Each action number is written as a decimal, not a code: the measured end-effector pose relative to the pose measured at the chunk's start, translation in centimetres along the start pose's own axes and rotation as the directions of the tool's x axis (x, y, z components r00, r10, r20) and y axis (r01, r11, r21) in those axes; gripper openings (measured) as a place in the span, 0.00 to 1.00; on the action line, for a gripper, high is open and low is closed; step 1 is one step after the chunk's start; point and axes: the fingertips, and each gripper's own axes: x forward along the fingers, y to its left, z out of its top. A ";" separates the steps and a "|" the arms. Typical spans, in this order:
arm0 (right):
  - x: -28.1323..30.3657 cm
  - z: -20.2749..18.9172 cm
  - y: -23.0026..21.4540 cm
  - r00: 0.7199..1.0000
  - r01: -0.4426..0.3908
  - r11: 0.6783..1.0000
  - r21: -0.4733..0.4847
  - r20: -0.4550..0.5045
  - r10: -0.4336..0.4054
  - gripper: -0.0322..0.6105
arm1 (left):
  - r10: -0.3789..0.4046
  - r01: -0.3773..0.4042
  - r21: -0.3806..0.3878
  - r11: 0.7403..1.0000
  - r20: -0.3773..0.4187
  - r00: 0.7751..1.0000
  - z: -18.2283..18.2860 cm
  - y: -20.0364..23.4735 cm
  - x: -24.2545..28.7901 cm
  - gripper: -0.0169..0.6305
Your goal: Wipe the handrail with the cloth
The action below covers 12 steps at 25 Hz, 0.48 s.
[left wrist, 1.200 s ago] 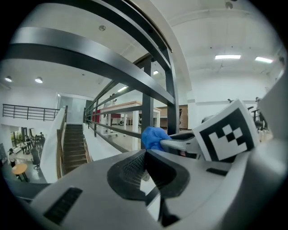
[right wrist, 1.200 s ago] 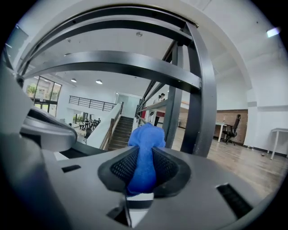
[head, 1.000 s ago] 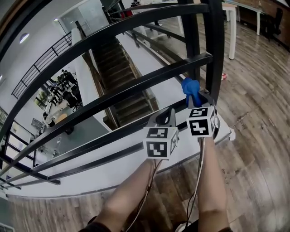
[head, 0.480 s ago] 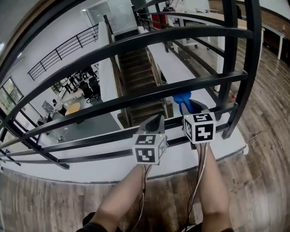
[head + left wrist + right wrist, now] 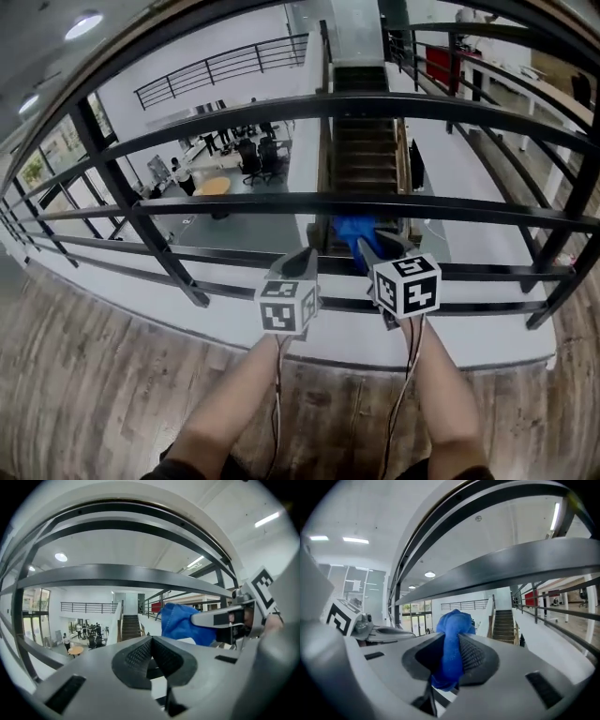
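A black metal railing with a handrail (image 5: 234,122) runs across the head view in front of me. My right gripper (image 5: 367,247) is shut on a bunched blue cloth (image 5: 351,230), which sits between the lower bars. In the right gripper view the blue cloth (image 5: 452,641) is pinched between the jaws, beneath a grey rail (image 5: 511,566). My left gripper (image 5: 304,257) hangs just to the left, shut with nothing in it. In the left gripper view, its jaws meet at the left gripper (image 5: 151,654), with the blue cloth (image 5: 180,623) and the right gripper (image 5: 225,618) to the right.
Beyond the railing is an open drop to a lower floor with a staircase (image 5: 364,159), desks and people (image 5: 211,155). An upright post (image 5: 141,220) stands to the left. A wooden floor (image 5: 84,384) lies under me, with a white ledge (image 5: 469,347) at the railing's foot.
The head view has swung left along the railing, so the thick post at the right has left the frame. Both grippers stay side by side, the right one still holding the cloth.
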 end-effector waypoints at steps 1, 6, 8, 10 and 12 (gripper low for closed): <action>1.7 0.1 2.7 1.000 -0.031 1.000 -0.005 0.000 0.031 0.19 | 0.003 -0.003 -0.001 1.000 0.010 1.000 0.0 2.6 -1.0 0.03; 8.7 -0.7 16.7 0.994 -0.105 0.993 -0.051 0.022 0.106 0.19 | 0.088 -0.087 -0.025 0.996 0.058 0.994 -0.3 16.0 -6.0 0.03; 11.5 -1.3 21.8 0.993 -0.117 0.991 -0.060 0.021 0.118 0.19 | 0.101 -0.098 -0.039 0.994 0.087 0.991 -0.9 20.7 -7.9 0.03; 14.4 -2.4 26.3 0.992 -0.127 0.990 -0.055 0.000 0.127 0.19 | 0.101 -0.095 -0.064 0.993 0.103 0.990 -2.2 25.0 -9.8 0.03; 17.0 -3.8 30.0 0.991 -0.133 0.989 -0.059 -0.024 0.132 0.19 | 0.124 -0.118 -0.078 0.990 0.080 0.989 -4.5 29.0 -11.6 0.03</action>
